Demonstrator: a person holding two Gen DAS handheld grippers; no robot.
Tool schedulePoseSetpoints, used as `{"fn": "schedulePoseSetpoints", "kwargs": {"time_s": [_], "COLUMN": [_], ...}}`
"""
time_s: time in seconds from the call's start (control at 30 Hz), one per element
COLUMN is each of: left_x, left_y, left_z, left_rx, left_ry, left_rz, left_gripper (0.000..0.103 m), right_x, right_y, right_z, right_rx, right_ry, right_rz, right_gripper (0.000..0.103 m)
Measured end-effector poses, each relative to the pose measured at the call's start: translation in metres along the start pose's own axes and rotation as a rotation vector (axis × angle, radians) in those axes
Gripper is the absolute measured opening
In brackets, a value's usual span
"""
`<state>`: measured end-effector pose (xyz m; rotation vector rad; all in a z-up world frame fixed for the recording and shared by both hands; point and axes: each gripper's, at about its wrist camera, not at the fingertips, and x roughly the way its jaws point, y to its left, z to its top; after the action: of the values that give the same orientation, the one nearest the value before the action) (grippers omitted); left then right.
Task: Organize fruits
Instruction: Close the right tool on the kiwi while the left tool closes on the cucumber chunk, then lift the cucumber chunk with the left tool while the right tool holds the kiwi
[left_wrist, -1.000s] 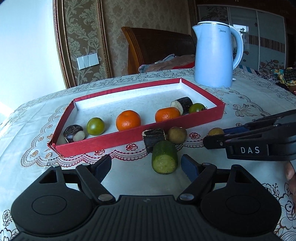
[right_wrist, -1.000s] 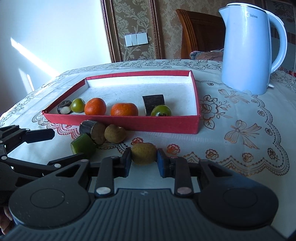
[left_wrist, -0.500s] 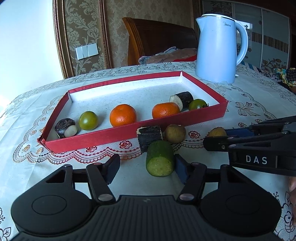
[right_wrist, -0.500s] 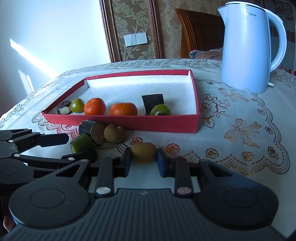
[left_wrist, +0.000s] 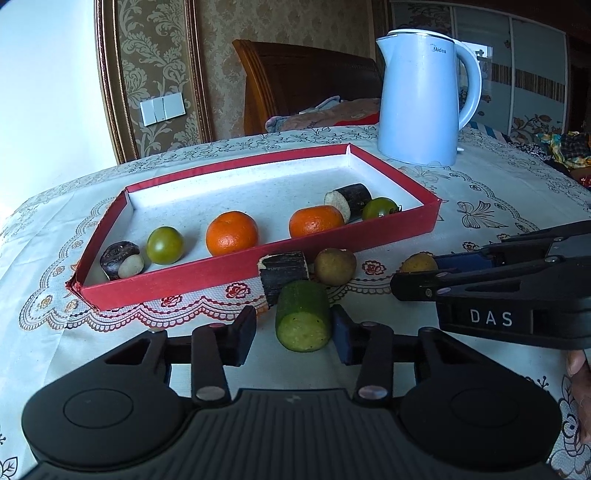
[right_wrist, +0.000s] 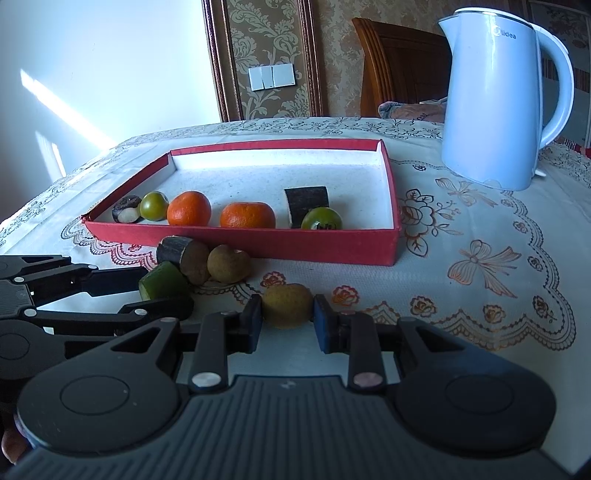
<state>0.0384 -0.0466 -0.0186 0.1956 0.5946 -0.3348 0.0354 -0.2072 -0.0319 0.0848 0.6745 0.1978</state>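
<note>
Red tray (left_wrist: 236, 271) lies on the lace tablecloth (left_wrist: 55, 258), long side toward the cameras. Contents along its near wall, far left onward: dark purple piece with pale cut face (left_wrist: 121, 259), green tomato (left_wrist: 164, 245), orange (left_wrist: 232, 233), second orange (left_wrist: 316, 221), dark cane section (left_wrist: 349, 201) leaning behind it, second green tomato (left_wrist: 380, 208) at the right end. Back half of the tray is bare white floor.

Outside, just against the near wall: another dark cane section (left_wrist: 283, 270), touching a brown kiwi (left_wrist: 334, 266) on its right. Cucumber piece (left_wrist: 303, 315) lies in front of the cane section, touching it, cut face toward the left wrist camera.

Left gripper (left_wrist: 293, 332): jaws closing with the cucumber piece between them. Right pad sits at or very near its skin; a clear gap remains on the left side, so no pinch.

Right gripper (right_wrist: 287, 319): both pads pressed onto a second kiwi (right_wrist: 287, 304), which rests on the cloth, near the first one. In the left wrist view this gripper crosses in from the right and hides most of that kiwi.

Pale blue kettle (left_wrist: 424, 99) stands past the tray's far right corner. Wooden chair back (left_wrist: 306, 81) behind the table.
</note>
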Motion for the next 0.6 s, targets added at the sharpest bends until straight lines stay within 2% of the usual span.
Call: {"fn": "schedulePoseSetpoints", "kwargs": {"time_s": [0.17, 0.37, 0.6], "left_x": [-0.003, -0.008, -0.006], "left_y": [0.002, 0.006, 0.007], "left_z": [0.0, -0.001, -0.002], "left_rx": [-0.018, -0.044, -0.057], "left_ry": [-0.016, -0.04, -0.031], "left_rz": [-0.003, 0.006, -0.001], "left_gripper": [0.034, 0.033, 0.03], "right_x": [0.0, 0.0, 0.001], "right_y": [0.003, 0.008, 0.011], "right_z": [0.0, 0.001, 0.001], "right_rx": [-0.012, -0.037, -0.056], "right_ry": [0.002, 0.005, 0.009], "right_rz": [-0.01, -0.029, -0.042], "right_gripper": [0.028, 0.028, 0.028]}}
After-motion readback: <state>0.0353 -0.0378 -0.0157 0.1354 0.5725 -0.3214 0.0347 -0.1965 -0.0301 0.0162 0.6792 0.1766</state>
